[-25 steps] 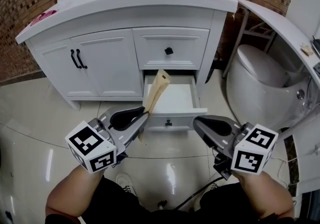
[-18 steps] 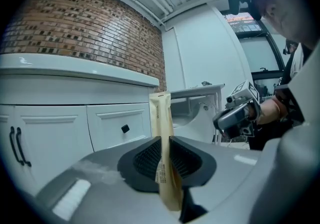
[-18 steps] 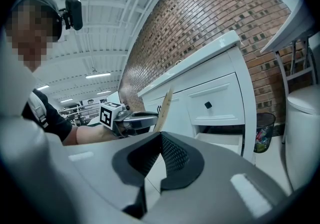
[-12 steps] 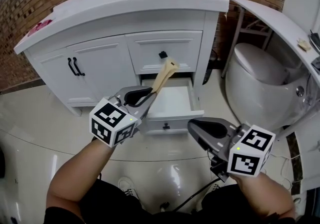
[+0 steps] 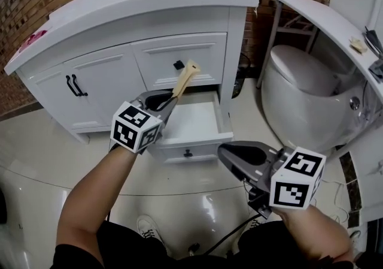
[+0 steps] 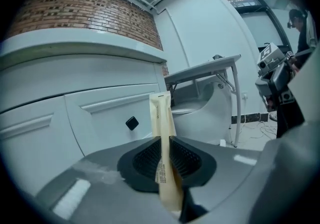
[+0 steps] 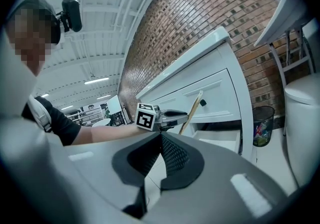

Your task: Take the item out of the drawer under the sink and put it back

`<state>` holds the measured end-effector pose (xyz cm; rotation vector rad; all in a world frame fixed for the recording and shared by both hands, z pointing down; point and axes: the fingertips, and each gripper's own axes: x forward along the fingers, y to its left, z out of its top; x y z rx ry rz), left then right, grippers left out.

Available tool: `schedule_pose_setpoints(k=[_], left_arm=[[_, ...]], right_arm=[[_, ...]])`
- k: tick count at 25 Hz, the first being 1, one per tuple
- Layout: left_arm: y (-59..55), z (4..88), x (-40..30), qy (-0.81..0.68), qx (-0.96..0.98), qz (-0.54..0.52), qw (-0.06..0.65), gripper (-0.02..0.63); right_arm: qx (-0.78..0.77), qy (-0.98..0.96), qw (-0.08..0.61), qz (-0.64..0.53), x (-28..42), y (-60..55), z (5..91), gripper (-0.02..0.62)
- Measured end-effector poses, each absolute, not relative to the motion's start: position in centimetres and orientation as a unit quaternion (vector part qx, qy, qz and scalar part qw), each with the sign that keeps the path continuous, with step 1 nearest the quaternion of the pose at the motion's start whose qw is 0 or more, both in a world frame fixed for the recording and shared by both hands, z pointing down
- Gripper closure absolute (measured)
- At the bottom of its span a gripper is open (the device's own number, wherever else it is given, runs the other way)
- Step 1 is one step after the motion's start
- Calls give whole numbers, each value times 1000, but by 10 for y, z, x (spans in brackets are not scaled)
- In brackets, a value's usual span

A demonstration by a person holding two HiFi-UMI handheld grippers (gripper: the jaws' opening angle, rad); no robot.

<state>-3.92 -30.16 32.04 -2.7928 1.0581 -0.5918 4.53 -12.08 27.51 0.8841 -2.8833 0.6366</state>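
Tan paper packet (image 5: 186, 75) pinched in the left gripper (image 5: 167, 101) — jaws drawn narrow on its lower end, the rest slanting up beside the upper drawer's black knob (image 5: 178, 65). It hangs over the back left corner of the open drawer (image 5: 200, 123), whose white inside shows. Right gripper (image 5: 226, 155) hovers off the drawer's front right corner, jaws together on nothing — a strip of floor (image 5: 246, 109) runs between vanity (image 5: 102, 85) and toilet (image 5: 299, 91).
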Motion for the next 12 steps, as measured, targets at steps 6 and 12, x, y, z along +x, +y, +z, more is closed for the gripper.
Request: schedule_pose_setpoints(k=[6, 12], left_arm=[[-331, 367, -20, 323, -915, -237, 35, 546], [-343, 397, -14, 312, -902, -295, 49, 545]], right_arm=[[291, -931, 26, 217, 54, -128, 278, 592], [282, -934, 38, 214, 47, -128, 282, 592]])
